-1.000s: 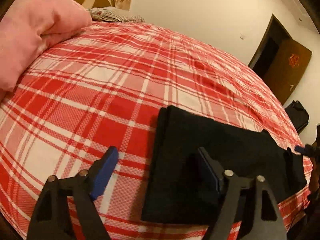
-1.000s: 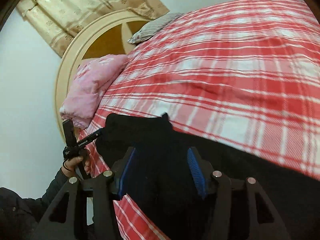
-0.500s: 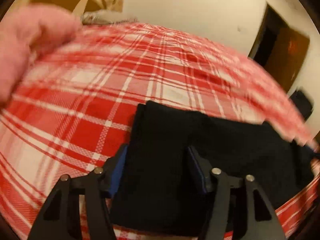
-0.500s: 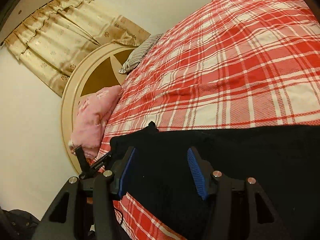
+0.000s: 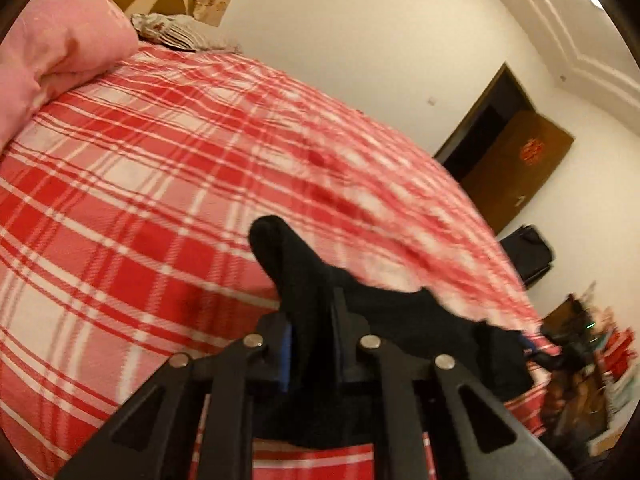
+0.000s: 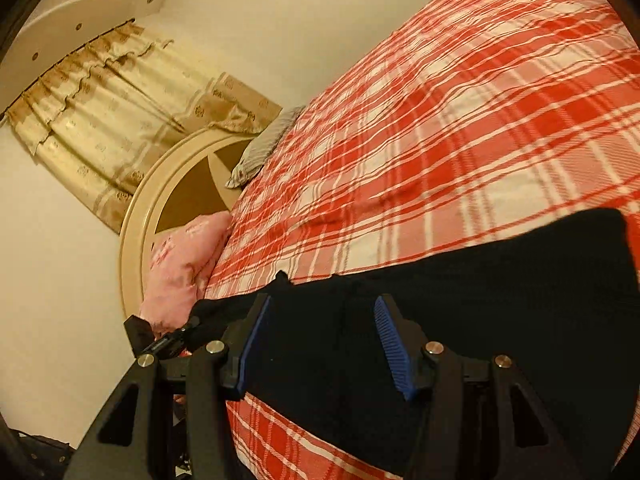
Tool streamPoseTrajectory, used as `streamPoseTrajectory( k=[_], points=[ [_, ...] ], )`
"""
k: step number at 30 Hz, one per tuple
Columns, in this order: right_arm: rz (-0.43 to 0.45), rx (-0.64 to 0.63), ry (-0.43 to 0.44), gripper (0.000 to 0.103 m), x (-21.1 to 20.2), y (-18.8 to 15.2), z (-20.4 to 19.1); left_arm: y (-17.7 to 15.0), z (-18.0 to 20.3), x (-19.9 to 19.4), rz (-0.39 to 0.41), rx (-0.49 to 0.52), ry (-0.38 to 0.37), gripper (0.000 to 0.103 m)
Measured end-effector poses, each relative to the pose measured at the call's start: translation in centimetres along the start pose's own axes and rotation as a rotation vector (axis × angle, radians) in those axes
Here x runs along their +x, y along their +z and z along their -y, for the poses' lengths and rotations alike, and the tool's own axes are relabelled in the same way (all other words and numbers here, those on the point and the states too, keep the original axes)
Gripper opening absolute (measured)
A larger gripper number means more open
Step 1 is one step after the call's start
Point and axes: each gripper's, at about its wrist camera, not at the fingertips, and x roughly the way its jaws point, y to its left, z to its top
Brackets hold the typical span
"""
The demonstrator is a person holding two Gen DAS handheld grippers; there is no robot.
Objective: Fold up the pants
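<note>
The black pants (image 5: 408, 320) lie folded near the front edge of a bed with a red and white plaid cover (image 5: 160, 200). My left gripper (image 5: 310, 320) is shut on the pants' left end and lifts it into a peak above the cover. In the right wrist view the pants (image 6: 520, 280) stretch across the lower frame. My right gripper (image 6: 320, 320) is open, its blue pads on either side of the cloth over the pants' edge. The left gripper (image 6: 168, 340) shows small at the pants' far end in that view.
A pink pillow (image 5: 52, 56) and a grey striped pillow (image 5: 180, 32) lie at the head of the bed by a round cream headboard (image 6: 160, 208). A beige curtain (image 6: 120, 120) hangs behind. A brown door (image 5: 516, 168) and a dark bag (image 5: 528, 252) stand past the bed's foot.
My left gripper moved onto the pants' end, shut on it and raised it off the cover. My right gripper stayed open over the pants and tilted.
</note>
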Motion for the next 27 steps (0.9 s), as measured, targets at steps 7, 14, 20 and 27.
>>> streamPoseTrajectory(
  k=[7,14,20,27],
  points=[
    [0.019,0.021,-0.006,0.055,-1.1,-0.7,1.0,0.6,1.7,-0.9,0.036,-0.044,-0.089,0.015],
    [0.033,0.023,-0.008,0.055,-1.7,-0.9,1.0,1.7,6.2,-1.5,0.075,0.006,-0.191,0.014],
    [0.055,-0.006,-0.027,0.055,-3.0,-0.7,0.5,2.3,12.6,0.2,0.035,0.121,-0.267,0.014],
    [0.105,-0.004,-0.046,0.055,-5.8,-0.6,1.0,2.1,18.1,2.6,-0.014,0.198,-0.362,0.014]
  ],
)
